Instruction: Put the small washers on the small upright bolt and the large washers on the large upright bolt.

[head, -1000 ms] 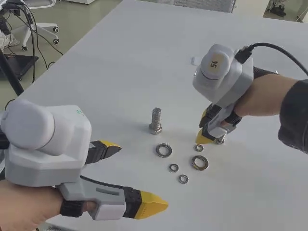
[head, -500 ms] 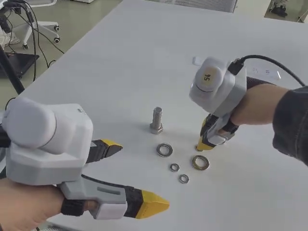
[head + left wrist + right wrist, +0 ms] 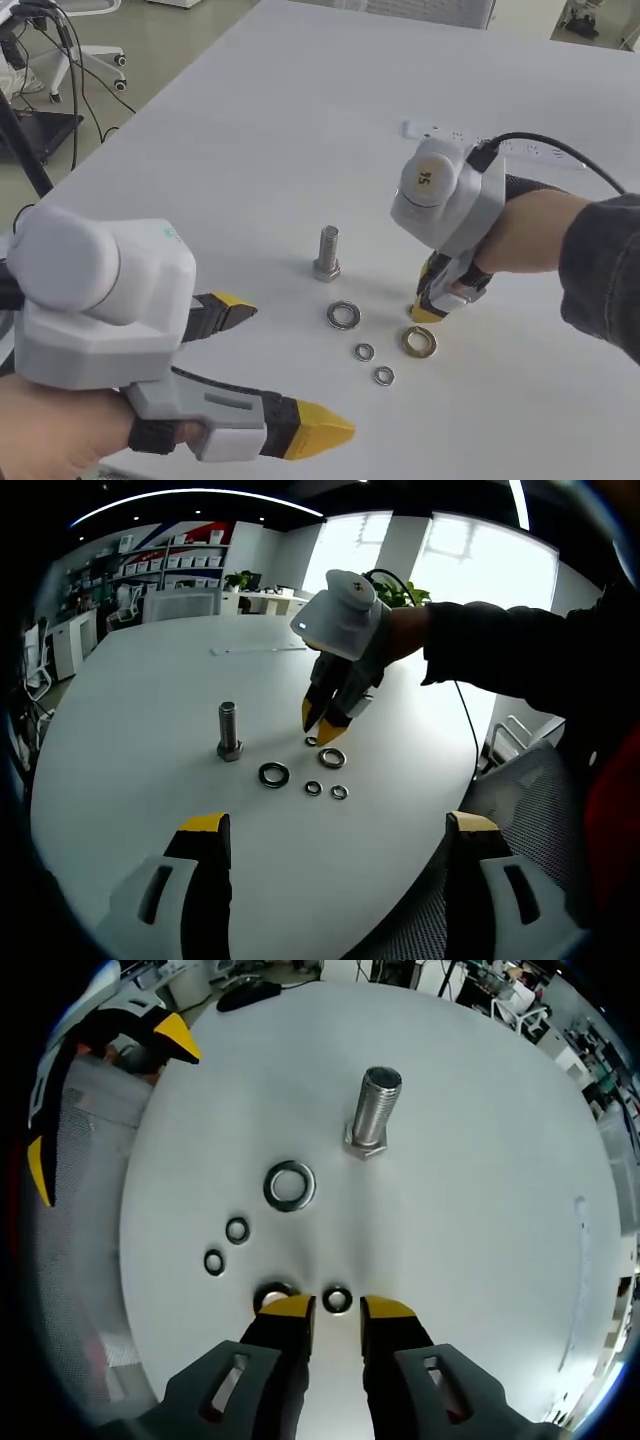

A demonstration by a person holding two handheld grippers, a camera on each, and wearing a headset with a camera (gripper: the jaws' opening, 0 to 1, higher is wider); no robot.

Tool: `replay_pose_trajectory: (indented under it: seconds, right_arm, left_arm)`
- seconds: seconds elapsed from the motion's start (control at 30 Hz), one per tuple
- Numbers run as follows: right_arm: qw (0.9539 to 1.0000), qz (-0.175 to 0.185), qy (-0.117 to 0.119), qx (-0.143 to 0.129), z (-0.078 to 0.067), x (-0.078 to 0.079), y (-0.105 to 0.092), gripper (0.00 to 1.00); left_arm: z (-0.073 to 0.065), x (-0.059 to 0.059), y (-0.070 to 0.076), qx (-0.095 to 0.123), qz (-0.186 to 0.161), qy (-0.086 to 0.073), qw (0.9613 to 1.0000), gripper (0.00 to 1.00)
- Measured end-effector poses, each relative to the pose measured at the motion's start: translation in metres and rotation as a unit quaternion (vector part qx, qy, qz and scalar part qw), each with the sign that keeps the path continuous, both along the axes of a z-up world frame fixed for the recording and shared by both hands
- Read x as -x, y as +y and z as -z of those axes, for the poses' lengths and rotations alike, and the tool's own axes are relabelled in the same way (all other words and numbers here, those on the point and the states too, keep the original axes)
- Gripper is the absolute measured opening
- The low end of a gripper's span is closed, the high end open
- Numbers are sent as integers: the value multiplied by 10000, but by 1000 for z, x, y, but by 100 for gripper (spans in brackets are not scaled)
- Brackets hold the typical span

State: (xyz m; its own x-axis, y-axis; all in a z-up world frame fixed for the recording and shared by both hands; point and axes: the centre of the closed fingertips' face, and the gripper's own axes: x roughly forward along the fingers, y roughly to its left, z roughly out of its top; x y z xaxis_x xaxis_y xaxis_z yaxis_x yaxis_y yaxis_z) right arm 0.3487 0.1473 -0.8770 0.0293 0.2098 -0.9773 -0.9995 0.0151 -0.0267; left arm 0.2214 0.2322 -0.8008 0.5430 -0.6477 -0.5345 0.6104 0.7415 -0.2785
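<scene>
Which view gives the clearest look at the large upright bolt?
The right gripper view: the large bolt stands close and near centre, threads and hex head plain. In the head view the large bolt is smaller, seen from above; in the left gripper view the large bolt is small and distant.

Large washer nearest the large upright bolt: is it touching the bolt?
Apart. The right gripper view shows a strip of bare white table between the large washer and the hex base of the large upright bolt.
</scene>
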Motion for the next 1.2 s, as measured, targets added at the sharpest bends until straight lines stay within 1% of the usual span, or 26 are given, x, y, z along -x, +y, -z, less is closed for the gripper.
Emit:
replay_pose_trajectory:
  seconds: [0.3,0.43,0.73,0.97,1.03,1.2]
  right_arm:
    - [10000,-22,1,44,3,2,-1,19]
    - [10000,-9,-2,24,3,2,-1,18]
    - [9999,120,86,-15,3,3,-1,17]
    - [9999,151,61,-39,3,3,-2,16]
    - [9999,98,22,-15,2,5,-2,16]
    - [10000,70,19,-5,1,5,-2,15]
  left_arm:
    - [-1,0,0,5,-5,-4,10000,88]
    - [-1,-1,1,11,-18,-11,10000,88]
    - [0,0,1,13,-18,-6,10000,88]
    - [-1,-1,1,11,-33,-18,10000,88]
    - [-1,-1,1,7,-35,-17,10000,88]
    - [-1,0,1,7,-35,-13,10000,88]
